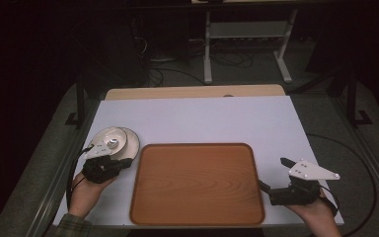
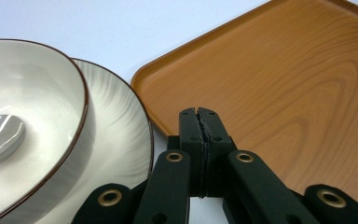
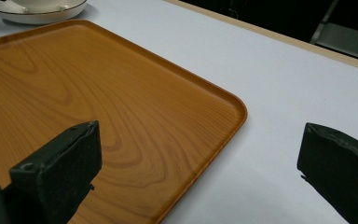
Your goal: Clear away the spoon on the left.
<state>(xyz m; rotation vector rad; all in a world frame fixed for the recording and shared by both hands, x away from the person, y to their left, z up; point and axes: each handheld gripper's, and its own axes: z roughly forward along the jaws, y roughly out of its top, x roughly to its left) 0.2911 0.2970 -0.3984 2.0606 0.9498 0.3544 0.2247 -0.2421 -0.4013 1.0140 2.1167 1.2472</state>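
The left gripper (image 1: 123,162) is hovering with its fingers pressed together, empty, just beside the stacked white brown-rimmed ceramic bowl (image 2: 28,116) and plate (image 2: 116,135) on the counter (image 1: 202,118). The right gripper (image 3: 200,172) is waiting wide open, empty, straddling the flat orange wooden tray's (image 1: 197,182) right rim. Likely loading the tray, the left fingers should be opening before pinching the plate rim, lifting level.

Left gripper (image 1: 121,163) jaws pressed together; right gripper (image 1: 272,174) jaws spread wide.

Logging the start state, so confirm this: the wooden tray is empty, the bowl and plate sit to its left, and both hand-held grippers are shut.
One error: only the left hand-held gripper is shut. The right hand-held gripper is open, jaws wide apart in the right gripper view. The rectangular brown wooden tray is empty; the white brown-rimmed bowl and plate sit left of it.
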